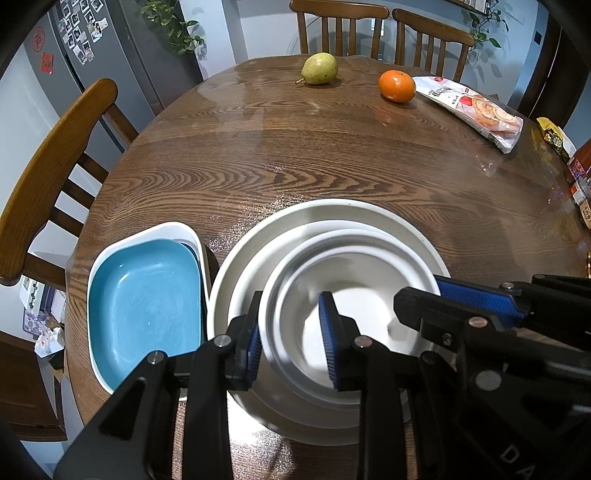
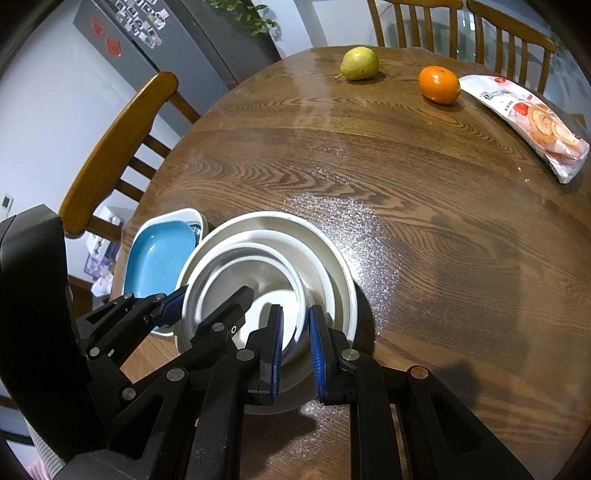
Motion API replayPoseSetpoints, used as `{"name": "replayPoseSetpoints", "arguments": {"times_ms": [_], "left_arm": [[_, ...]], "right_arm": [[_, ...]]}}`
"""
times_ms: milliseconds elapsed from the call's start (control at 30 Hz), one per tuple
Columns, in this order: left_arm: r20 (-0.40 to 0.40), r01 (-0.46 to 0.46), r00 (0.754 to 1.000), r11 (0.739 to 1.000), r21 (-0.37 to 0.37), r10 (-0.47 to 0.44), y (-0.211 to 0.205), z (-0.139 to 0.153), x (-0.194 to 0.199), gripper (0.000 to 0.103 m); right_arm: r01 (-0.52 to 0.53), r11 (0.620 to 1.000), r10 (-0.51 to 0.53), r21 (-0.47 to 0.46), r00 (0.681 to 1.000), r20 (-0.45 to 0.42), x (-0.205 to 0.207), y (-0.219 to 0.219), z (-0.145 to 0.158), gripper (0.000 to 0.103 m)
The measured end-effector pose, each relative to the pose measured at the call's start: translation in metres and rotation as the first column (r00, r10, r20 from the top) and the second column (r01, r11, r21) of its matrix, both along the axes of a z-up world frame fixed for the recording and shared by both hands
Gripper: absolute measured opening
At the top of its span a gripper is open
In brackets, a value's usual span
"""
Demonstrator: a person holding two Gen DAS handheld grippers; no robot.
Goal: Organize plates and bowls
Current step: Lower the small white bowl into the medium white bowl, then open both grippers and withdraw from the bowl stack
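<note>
A stack of round white bowls (image 1: 325, 221) stands on the wooden table near its front edge, a smaller inner bowl (image 1: 351, 280) nested in the larger ones. My left gripper (image 1: 291, 339) is open, its jaws straddling the inner bowl's left rim. My right gripper (image 2: 295, 347) straddles the same bowl's right rim (image 2: 301, 295), jaws narrowly apart; it also shows in the left wrist view (image 1: 454, 306). Left of the stack a blue rectangular dish (image 1: 147, 302) lies nested in a white rectangular dish (image 1: 177, 227).
A pear (image 1: 320, 68), an orange (image 1: 397, 85) and a snack bag (image 1: 476, 110) lie at the table's far side. Wooden chairs stand at the left (image 1: 48, 173) and behind the table (image 1: 340, 26). Packets (image 1: 576, 173) sit at the right edge.
</note>
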State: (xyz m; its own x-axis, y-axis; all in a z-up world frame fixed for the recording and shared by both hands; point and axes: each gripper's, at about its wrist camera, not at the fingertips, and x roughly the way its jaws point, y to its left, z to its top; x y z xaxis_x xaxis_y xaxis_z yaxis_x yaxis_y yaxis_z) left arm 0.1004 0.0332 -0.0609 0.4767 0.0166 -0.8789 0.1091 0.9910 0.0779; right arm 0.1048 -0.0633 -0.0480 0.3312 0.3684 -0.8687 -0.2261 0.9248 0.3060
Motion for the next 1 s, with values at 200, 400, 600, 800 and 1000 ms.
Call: {"name": "replayPoseSetpoints", "arguments": {"times_ms": [200, 400, 600, 800, 1000], "left_arm": [[0.01, -0.002, 1.0, 1.0, 0.003, 0.002, -0.001, 0.003, -0.001, 0.027], [0.023, -0.002, 1.0, 1.0, 0.008, 0.002, -0.001, 0.006, -0.001, 0.033], [0.032, -0.003, 0.999, 1.0, 0.008, 0.003, -0.002, 0.009, -0.003, 0.037], [0.039, -0.003, 0.999, 1.0, 0.011, 0.003, -0.003, 0.011, -0.004, 0.039], [0.047, -0.004, 0.999, 1.0, 0.013, 0.004, -0.003, 0.014, -0.005, 0.046]], "right_arm": [[-0.001, 1.0, 0.001, -0.014, 1.0, 0.023, -0.003, 0.0, 0.005, 0.017], [-0.001, 1.0, 0.002, -0.023, 0.999, 0.039, -0.004, 0.0, 0.009, 0.017], [0.005, 1.0, -0.003, -0.024, 0.999, 0.045, -0.005, -0.001, 0.011, 0.017], [0.009, 1.0, -0.007, -0.026, 0.999, 0.053, -0.007, -0.002, 0.013, 0.017], [0.012, 1.0, -0.01, -0.025, 0.998, 0.062, -0.009, -0.002, 0.016, 0.017]]}}
